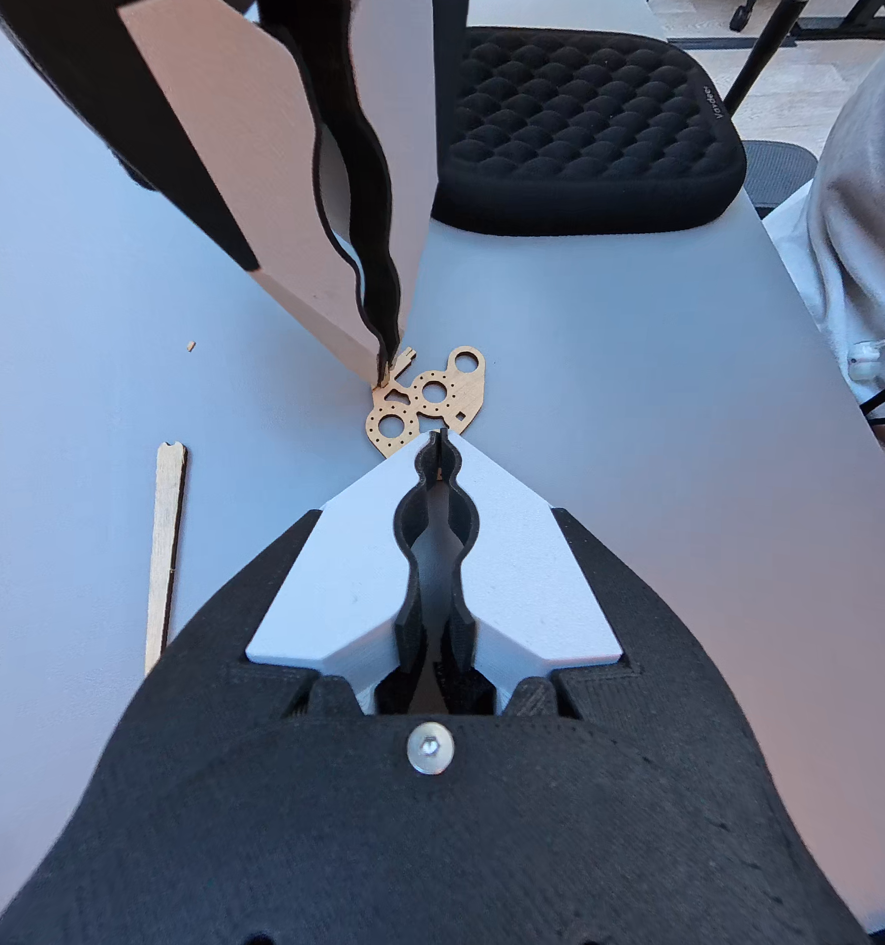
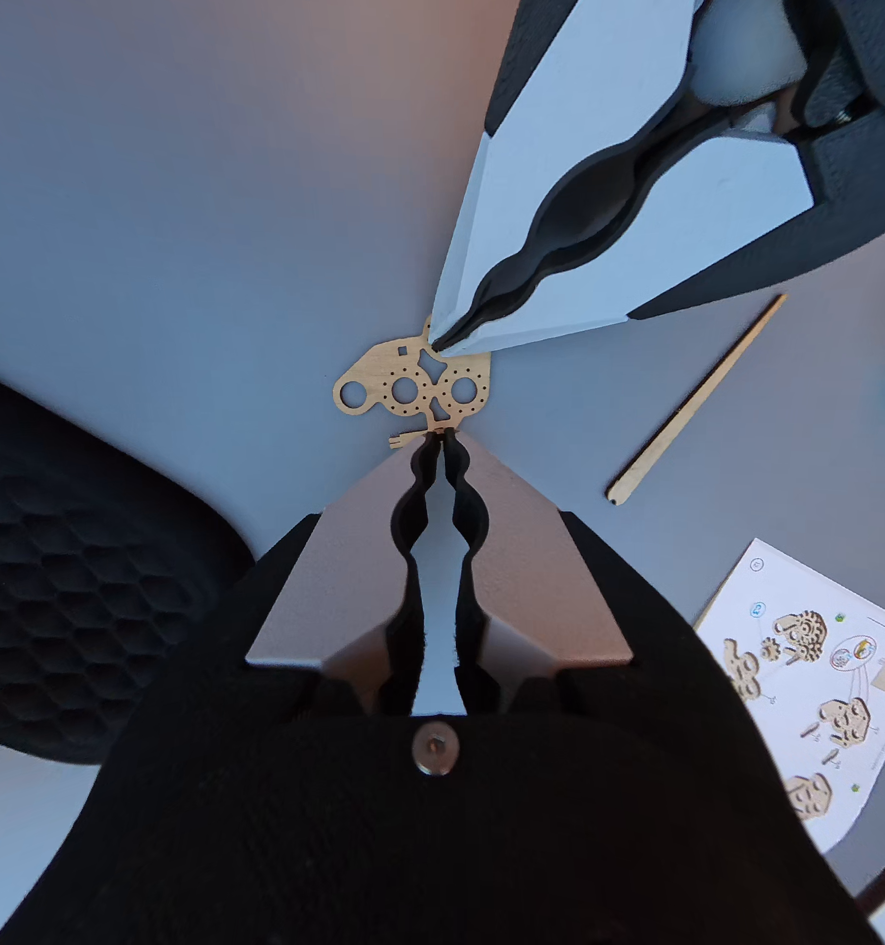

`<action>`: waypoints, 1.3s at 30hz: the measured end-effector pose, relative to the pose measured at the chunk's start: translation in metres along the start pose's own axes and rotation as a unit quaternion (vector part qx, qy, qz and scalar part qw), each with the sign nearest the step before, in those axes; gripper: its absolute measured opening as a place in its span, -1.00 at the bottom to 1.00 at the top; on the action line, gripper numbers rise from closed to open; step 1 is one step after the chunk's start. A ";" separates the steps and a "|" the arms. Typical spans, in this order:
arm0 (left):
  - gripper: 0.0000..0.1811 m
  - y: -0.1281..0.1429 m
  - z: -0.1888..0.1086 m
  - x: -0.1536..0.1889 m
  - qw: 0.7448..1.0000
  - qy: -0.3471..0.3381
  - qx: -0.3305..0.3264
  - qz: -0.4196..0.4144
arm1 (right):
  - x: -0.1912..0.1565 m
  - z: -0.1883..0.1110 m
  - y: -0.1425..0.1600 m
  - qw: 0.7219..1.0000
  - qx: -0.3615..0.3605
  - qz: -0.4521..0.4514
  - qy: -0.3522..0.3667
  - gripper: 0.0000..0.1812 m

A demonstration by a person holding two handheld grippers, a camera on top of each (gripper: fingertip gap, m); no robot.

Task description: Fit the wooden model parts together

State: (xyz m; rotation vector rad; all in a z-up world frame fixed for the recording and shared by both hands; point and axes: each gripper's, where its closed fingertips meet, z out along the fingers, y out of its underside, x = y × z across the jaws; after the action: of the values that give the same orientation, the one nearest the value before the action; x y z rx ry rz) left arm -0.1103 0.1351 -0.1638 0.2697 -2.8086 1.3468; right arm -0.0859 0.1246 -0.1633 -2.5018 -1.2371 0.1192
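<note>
A flat wooden plate [image 1: 448,391] with three round holes and rows of small dots lies on the grey table [image 1: 635,409]. My left gripper [image 1: 439,441] is shut, its tips pinching the plate's near edge. My right gripper [image 1: 385,367] comes in from the upper left, shut on a small wooden pin [image 1: 405,357] at the plate's far edge. In the right wrist view the plate [image 2: 379,373] lies just beyond my right gripper [image 2: 441,434]. The pin [image 2: 403,440] sticks out to the left of its tips. The left gripper [image 2: 438,345] reaches the plate's far edge from the upper right.
A long wooden stick [image 1: 167,552] lies to the left, also in the right wrist view [image 2: 696,399]. An instruction sheet [image 2: 814,690] lies at the right. A black cushion [image 1: 583,133] sits at the table's far edge. A small wood chip [image 1: 191,346] lies on the table. A person's sleeve [image 1: 865,255] is at the right. My left and right fingertips are right by each other.
</note>
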 end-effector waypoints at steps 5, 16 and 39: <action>-1.00 0.000 0.000 0.000 1.000 0.002 0.000 -0.003 | 0.000 0.000 0.001 1.000 0.012 0.010 0.015 -0.98; -1.00 0.000 0.000 0.000 1.000 0.001 0.000 -0.004 | 0.000 0.000 0.003 0.999 -0.040 -0.017 0.004 -0.98; -1.00 0.000 0.000 0.000 1.000 0.006 0.000 -0.010 | 0.000 0.001 0.002 0.996 -0.078 -0.037 0.023 -0.98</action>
State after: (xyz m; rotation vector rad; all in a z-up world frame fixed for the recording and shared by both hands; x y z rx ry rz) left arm -0.1102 0.1351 -0.1637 0.2876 -2.7883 1.3412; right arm -0.0842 0.1238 -0.1650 -2.5698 -1.3674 -0.0547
